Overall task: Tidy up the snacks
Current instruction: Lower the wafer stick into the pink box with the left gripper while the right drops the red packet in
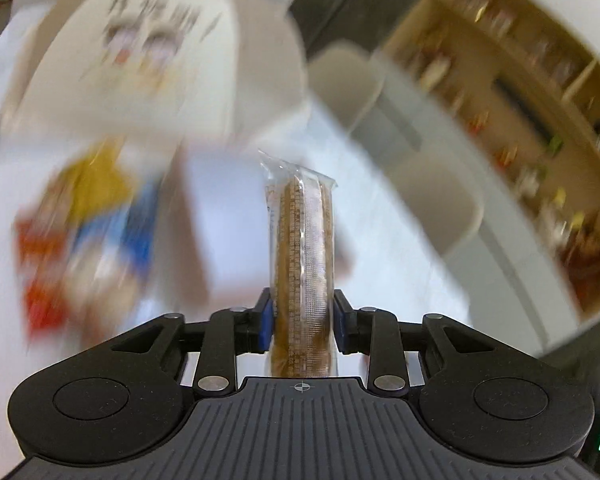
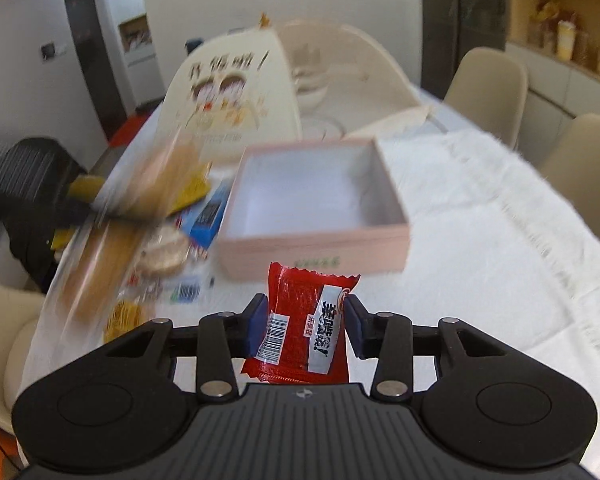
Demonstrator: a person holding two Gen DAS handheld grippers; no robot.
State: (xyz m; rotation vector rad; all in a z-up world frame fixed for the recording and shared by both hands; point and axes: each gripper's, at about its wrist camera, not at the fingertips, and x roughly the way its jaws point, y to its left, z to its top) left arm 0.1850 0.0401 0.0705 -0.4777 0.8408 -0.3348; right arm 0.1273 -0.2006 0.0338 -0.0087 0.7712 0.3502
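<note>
My left gripper (image 1: pixel 302 322) is shut on a clear-wrapped brown biscuit pack (image 1: pixel 302 240), held upright above the table. My right gripper (image 2: pixel 304 320) is shut on a red snack packet (image 2: pixel 304 324) with a barcode and white label. An open pink box (image 2: pixel 312 204) with a white inside stands on the table just beyond the right gripper; it shows blurred in the left wrist view (image 1: pixel 220 216). A pile of loose snacks (image 2: pixel 168 248) lies left of the box. The left gripper with its biscuit pack shows blurred at the left of the right wrist view (image 2: pixel 100 220).
A white paper bag (image 2: pixel 236 92) with a cartoon print stands behind the box. A white fringed cloth (image 2: pixel 480 220) covers the table. Beige chairs (image 2: pixel 488 88) stand along the right side, and shelves (image 1: pixel 520 112) line the wall.
</note>
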